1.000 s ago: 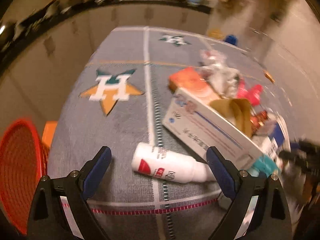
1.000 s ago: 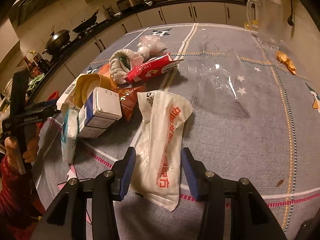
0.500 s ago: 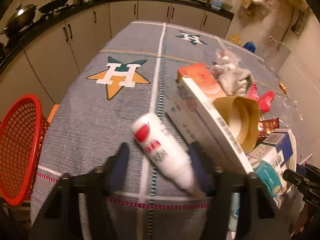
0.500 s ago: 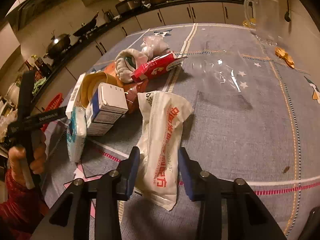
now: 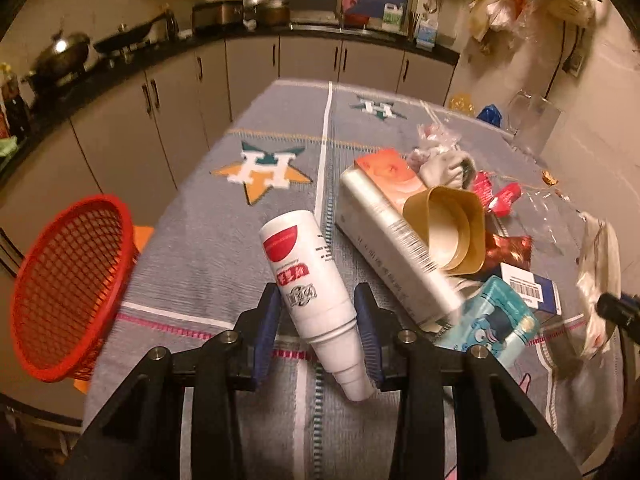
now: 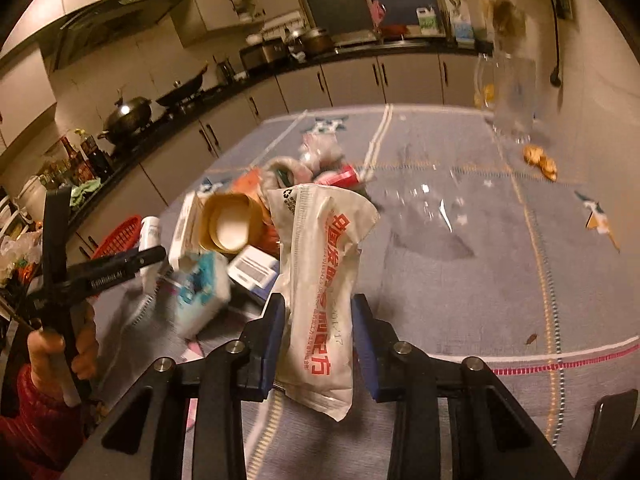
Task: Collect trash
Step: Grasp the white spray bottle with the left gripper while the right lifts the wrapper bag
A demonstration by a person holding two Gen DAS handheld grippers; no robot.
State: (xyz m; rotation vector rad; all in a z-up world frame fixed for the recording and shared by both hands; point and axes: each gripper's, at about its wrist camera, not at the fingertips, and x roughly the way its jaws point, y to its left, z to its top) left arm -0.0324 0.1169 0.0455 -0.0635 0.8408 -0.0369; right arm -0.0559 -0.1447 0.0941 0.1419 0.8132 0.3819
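**Desk:** What does the picture show?

**Photographer:** Two pieces of trash held clear of a kitchen table [image 5: 208, 240] under a grey star-patterned cloth. The left gripper [image 5: 318, 330] has its fingers closing on a white plastic bottle [image 5: 308, 280] with a red label, pads against its sides, neck pointing back toward the camera. The right gripper [image 6: 318, 340] has its fingers closing on a white printed pouch [image 6: 320, 280] with red lettering, which stands up between them, its lower end hanging free.

**Desk:** And the bin?

**Photographer:** A red mesh basket [image 5: 68, 280] sits off the table's left edge, tilted toward it. What shows of its inside looks empty, so I would judge the job barely begun.

**Desk:** What is left?

**Photographer:** Most of it. A heap remains on the cloth: a long white carton [image 5: 384, 248], a tan paper cup [image 5: 448, 232] lying on its side, an orange box [image 5: 386, 170], a teal tissue pack [image 5: 492, 324], a small barcoded box [image 5: 528, 290], red wrappers [image 5: 496, 196], a crumpled clear bag [image 6: 424, 200], and orange scraps [image 6: 540, 160] by the wall.

**Desk:** Next?

**Photographer:** Likely both loads go to the basket; the bottle is much nearer.
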